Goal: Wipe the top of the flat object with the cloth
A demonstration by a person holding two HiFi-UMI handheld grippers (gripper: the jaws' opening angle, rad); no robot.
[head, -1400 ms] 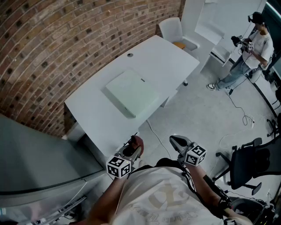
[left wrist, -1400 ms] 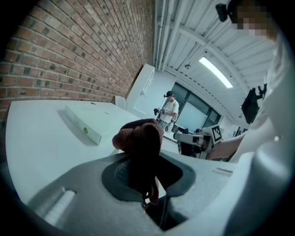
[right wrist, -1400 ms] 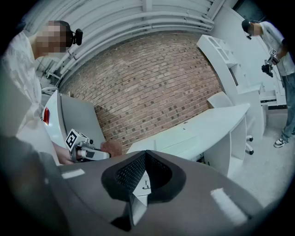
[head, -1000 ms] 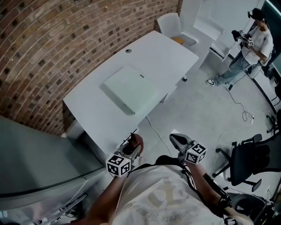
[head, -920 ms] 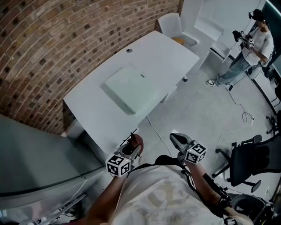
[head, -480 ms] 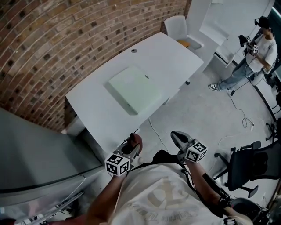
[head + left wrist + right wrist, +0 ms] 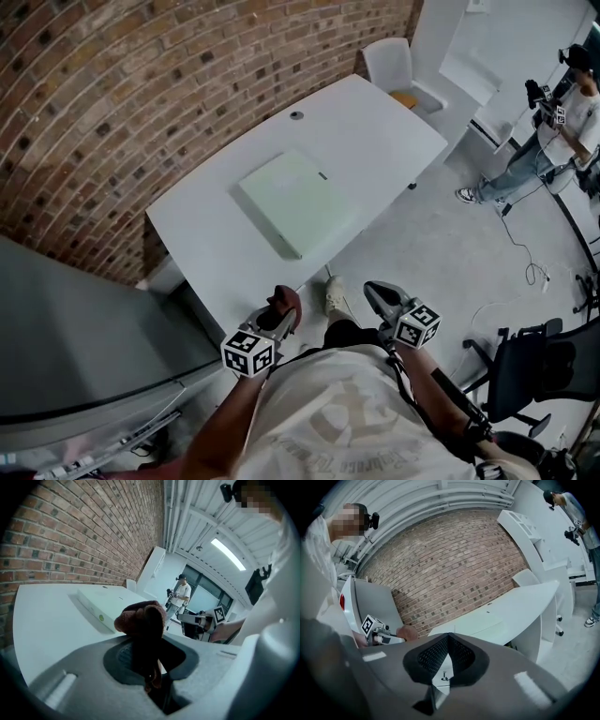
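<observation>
A flat pale green box [image 7: 298,201] lies on the white table [image 7: 225,253]; the left gripper view shows the same box [image 7: 101,605] ahead. My left gripper [image 7: 283,306] hangs at the table's near corner, shut on a bunched reddish-brown cloth [image 7: 284,302]. That cloth [image 7: 143,619] fills the jaws of the left gripper [image 7: 146,641] in its own view. My right gripper [image 7: 377,298] is held off the table over the floor, shut and empty. In the right gripper view the right gripper [image 7: 448,639] has its jaws together, the table [image 7: 520,603] beyond.
A brick wall [image 7: 141,84] runs behind the table. A white chair [image 7: 394,67] stands at the far end. A person [image 7: 553,122] with grippers stands at the far right. A black office chair [image 7: 525,375] is at my right, a grey panel [image 7: 75,337] at my left.
Both grippers and I have moved closer to the table. A shoe has come into sight on the floor between the grippers.
</observation>
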